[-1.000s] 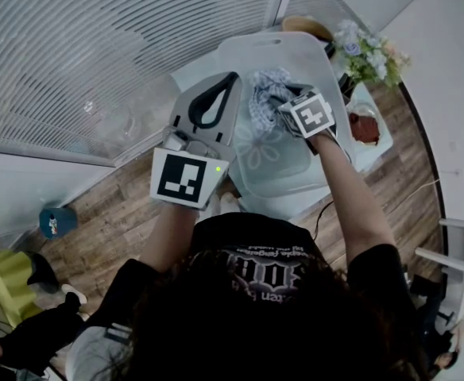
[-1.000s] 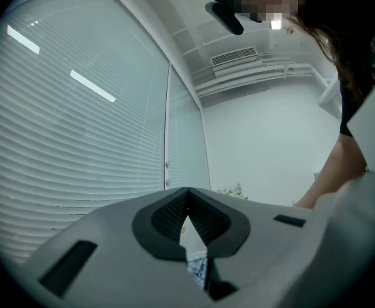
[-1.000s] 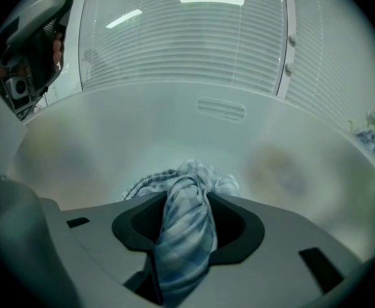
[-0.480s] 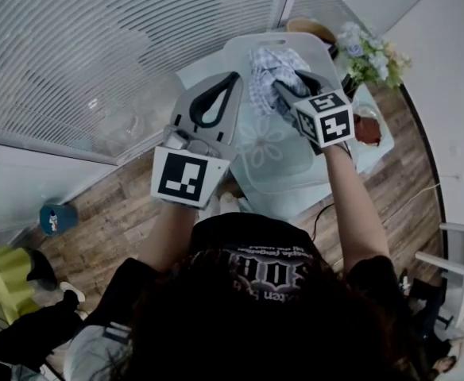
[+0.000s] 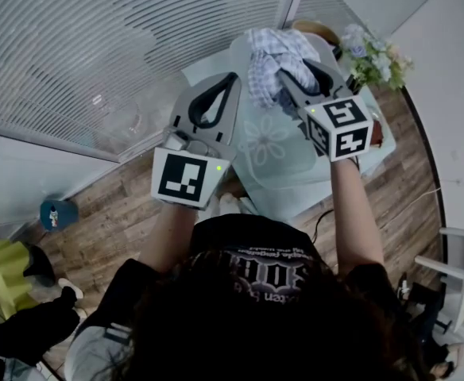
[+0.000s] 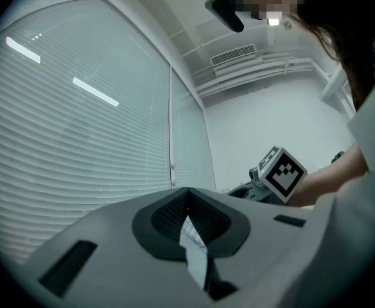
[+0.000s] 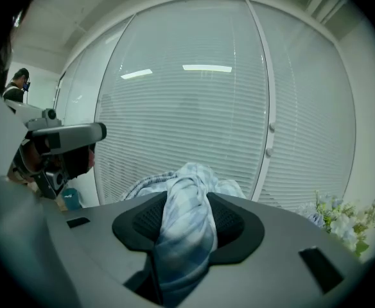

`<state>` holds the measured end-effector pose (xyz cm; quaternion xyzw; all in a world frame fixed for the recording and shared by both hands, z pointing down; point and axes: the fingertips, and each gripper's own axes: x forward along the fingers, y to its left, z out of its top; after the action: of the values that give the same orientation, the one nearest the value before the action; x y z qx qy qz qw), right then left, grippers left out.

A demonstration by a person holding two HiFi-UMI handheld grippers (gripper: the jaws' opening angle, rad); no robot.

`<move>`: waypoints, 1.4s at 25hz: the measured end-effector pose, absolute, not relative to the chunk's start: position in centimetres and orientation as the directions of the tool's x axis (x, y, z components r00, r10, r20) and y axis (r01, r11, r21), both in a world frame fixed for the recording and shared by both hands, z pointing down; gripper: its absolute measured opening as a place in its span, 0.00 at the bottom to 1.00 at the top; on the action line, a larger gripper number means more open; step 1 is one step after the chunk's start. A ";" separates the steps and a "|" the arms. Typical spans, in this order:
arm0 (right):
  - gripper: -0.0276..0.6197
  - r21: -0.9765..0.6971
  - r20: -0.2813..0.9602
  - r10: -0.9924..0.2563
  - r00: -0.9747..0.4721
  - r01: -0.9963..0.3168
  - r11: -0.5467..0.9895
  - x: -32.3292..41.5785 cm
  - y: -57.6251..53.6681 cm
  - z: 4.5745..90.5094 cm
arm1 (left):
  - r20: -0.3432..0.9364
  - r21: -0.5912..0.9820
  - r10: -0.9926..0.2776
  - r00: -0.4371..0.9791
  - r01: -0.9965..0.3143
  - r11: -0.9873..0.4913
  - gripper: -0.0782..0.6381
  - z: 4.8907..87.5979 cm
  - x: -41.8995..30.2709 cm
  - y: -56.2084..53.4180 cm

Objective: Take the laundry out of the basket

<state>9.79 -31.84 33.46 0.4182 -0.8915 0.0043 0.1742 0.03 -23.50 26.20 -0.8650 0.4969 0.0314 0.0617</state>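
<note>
My right gripper [image 5: 286,78] is shut on a blue-and-white checked cloth [image 5: 268,54], held bunched above the far end of the pale laundry basket [image 5: 291,173]. In the right gripper view the cloth [image 7: 186,233] fills the gap between the dark pads [image 7: 234,223] and spills over the tips of the right gripper [image 7: 187,194]. My left gripper [image 5: 230,79] hovers at the basket's left side, level, its jaws together with nothing held. In the left gripper view its tips [image 6: 187,194] meet, and the right gripper's marker cube [image 6: 281,171] shows beyond.
A window with white blinds [image 5: 97,46] runs along the left and far side. Flowers [image 5: 371,54] stand by the basket's far right. A small blue bin [image 5: 58,213] sits on the wooden floor at left, a white chair [image 5: 461,264] at right. Someone stands far left [image 7: 14,90].
The right gripper has risen and moved away from me with the checked cloth, pulling it up out of the basket. The left gripper has stayed where it was.
</note>
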 end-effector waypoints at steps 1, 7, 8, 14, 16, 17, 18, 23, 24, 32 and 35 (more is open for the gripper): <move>0.34 0.137 0.297 -0.746 -0.595 -0.747 0.650 9.7 -31.6 32.9 | -0.115 -0.076 -0.859 0.499 -0.866 -0.493 0.11 26.2 -0.1 -23.5; 0.34 0.157 0.221 -0.749 -0.625 -0.735 0.660 8.3 -30.1 29.5 | -0.123 -0.080 -0.876 0.467 -0.884 -0.460 0.11 25.9 -1.5 -22.7; 0.34 0.160 0.211 -0.748 -0.630 -0.732 0.662 7.9 -29.7 29.0 | -0.124 -0.080 -0.879 0.461 -0.887 -0.454 0.11 25.8 -1.9 -22.4; 0.34 0.162 0.146 -0.736 -0.661 -0.718 0.677 5.9 -28.2 26.3 | -0.125 -0.079 -0.898 0.422 -0.906 -0.415 0.11 25.8 -4.1 -21.7; 0.34 0.163 0.126 -0.729 -0.672 -0.711 0.684 5.4 -27.5 25.5 | -0.122 -0.079 -0.904 0.409 -0.912 -0.402 0.11 25.7 -4.7 -21.2; 0.34 0.164 0.120 -0.726 -0.677 -0.707 0.688 5.1 -27.2 25.2 | -0.118 -0.079 -0.908 0.402 -0.915 -0.395 0.11 25.8 -4.9 -21.0; 0.34 0.165 0.116 -0.722 -0.682 -0.704 0.691 4.7 -27.0 25.1 | -0.116 -0.080 -0.911 0.395 -0.918 -0.388 0.11 25.8 -5.3 -20.9; 0.34 0.160 0.107 -0.692 -0.714 -0.674 0.721 1.8 -26.4 24.9 | -0.112 -0.078 -0.931 0.348 -0.937 -0.341 0.11 26.0 -7.9 -20.3; 0.34 0.162 0.105 -0.684 -0.722 -0.667 0.728 1.3 -26.3 24.8 | -0.111 -0.078 -0.934 0.338 -0.940 -0.331 0.11 26.0 -8.2 -20.1; 0.34 0.153 0.056 -0.619 -0.783 -0.606 0.780 -2.9 -24.9 23.4 | -0.110 -0.080 -0.960 0.258 -0.965 -0.250 0.11 26.0 -11.6 -18.4; 0.34 0.152 0.058 -0.584 -0.810 -0.571 0.807 -6.1 -23.9 23.3 | -0.110 -0.074 -0.967 0.229 -0.972 -0.222 0.11 26.1 -13.9 -17.4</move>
<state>-6.12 -23.87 23.28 0.3040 -0.9492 -0.0638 0.0508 -13.91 -17.40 26.06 -0.7814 0.6204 0.0201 0.0637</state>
